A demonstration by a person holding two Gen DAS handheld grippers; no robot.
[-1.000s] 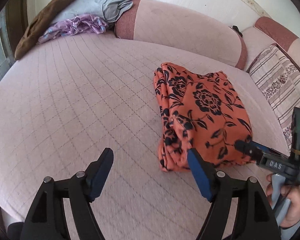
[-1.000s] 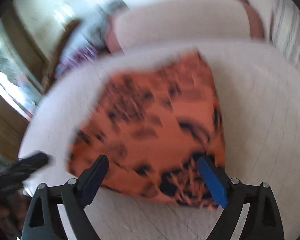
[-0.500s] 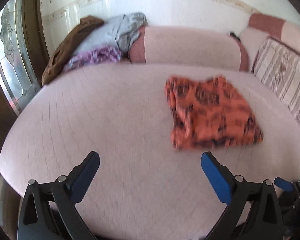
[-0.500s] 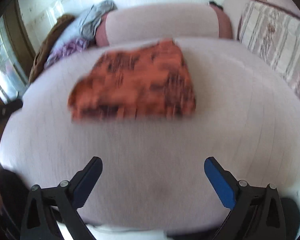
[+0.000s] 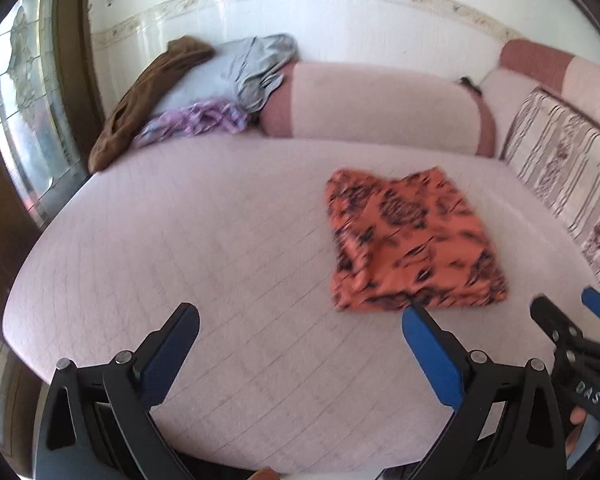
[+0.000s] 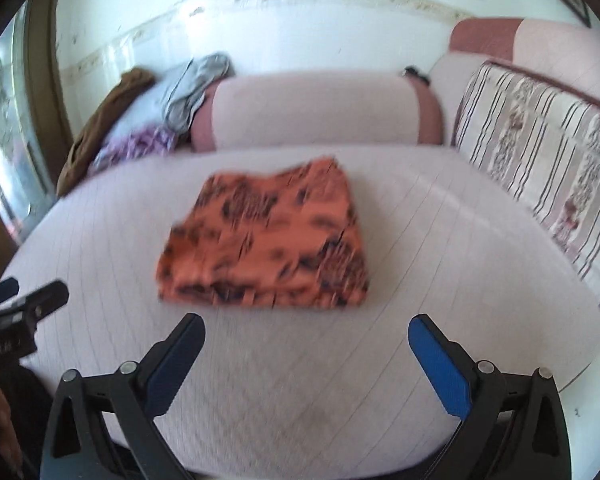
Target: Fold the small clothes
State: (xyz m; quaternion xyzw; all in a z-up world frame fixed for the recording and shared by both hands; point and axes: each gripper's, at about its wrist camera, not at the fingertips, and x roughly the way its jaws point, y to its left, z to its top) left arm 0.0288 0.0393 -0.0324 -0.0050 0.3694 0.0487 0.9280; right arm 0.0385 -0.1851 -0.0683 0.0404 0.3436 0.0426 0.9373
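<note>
A white wall (image 5: 340, 12) with a patterned border strip backs the room, and a frosted glass door (image 5: 24, 120) stands at the left. Below it spreads a pale pink quilted sofa seat (image 5: 180, 248), with a long bolster cushion (image 5: 380, 108) along the back and a striped cushion (image 6: 540, 152) on the right. A heap of loose clothes (image 5: 204, 92) (brown, grey, purple) sits in the far left corner. The orange floral garment (image 6: 268, 240) lies folded flat mid-seat, apart from both tools. The left gripper (image 5: 300, 350) and right gripper (image 6: 306, 354) hover near the front edge, both spread wide and empty.
</note>
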